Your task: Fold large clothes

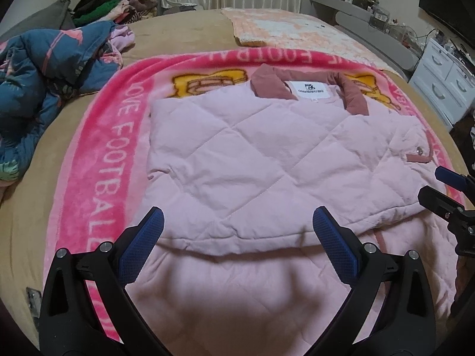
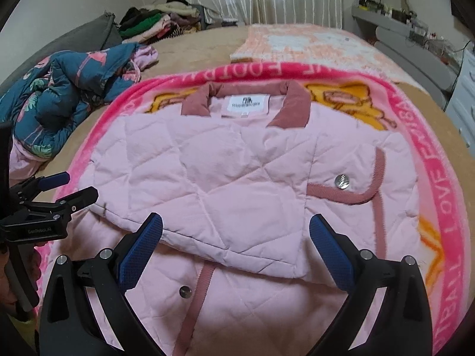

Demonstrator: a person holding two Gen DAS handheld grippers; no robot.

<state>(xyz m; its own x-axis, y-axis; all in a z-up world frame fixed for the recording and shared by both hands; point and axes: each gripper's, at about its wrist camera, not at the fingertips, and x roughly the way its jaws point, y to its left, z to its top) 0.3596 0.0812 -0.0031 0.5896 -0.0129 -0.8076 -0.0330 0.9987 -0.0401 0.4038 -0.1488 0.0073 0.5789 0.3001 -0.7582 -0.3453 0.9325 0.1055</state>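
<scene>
A pale pink quilted jacket (image 1: 252,154) (image 2: 225,172) with a dusty-rose collar (image 1: 353,95) (image 2: 292,105) lies on a bright pink blanket (image 1: 118,136) (image 2: 439,172). Its sides are folded in over the body, and the fold's lower edge runs just beyond both grippers. My left gripper (image 1: 237,216) hovers open above that edge, nothing between its blue pads. My right gripper (image 2: 236,222) is likewise open and empty over the same edge. Each gripper shows in the other's view: the right gripper (image 1: 445,187) at the far right, the left gripper (image 2: 65,187) at the far left.
A crumpled teal floral padded garment (image 1: 44,89) (image 2: 59,106) lies on the tan bed (image 1: 184,32) at the left. A peach-and-white patterned blanket (image 1: 297,32) (image 2: 311,41) is spread at the far end. Piled clothes (image 1: 112,6) sit by the curtain, white drawers (image 1: 445,80) at right.
</scene>
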